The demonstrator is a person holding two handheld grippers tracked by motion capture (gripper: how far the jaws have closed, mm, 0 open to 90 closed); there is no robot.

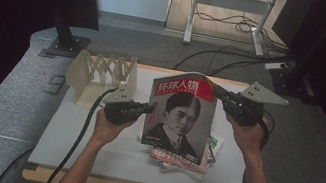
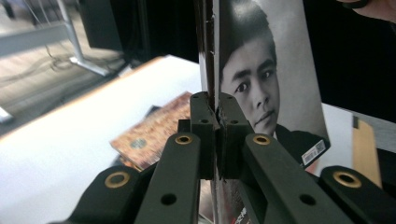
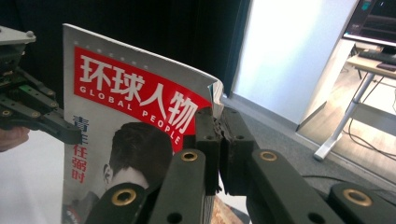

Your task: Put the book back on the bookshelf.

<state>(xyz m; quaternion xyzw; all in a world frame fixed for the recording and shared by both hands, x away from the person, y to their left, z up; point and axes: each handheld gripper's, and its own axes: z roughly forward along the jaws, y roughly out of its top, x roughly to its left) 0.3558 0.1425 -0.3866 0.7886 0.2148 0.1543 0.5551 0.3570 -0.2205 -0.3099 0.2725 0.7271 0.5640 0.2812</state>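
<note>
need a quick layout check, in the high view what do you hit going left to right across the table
slatted rack → left gripper → upright magazine → right gripper

The high view looks forward and down from above the person's side, taking in the whole table (image 1: pixel 89 154) from some way off. The left gripper view sits very close behind its jaws, facing along the magazine (image 2: pixel 280 93) edge toward the room's far side. The right gripper view, equally close, faces the magazine's top corner. All three share the magazine cover.
</note>
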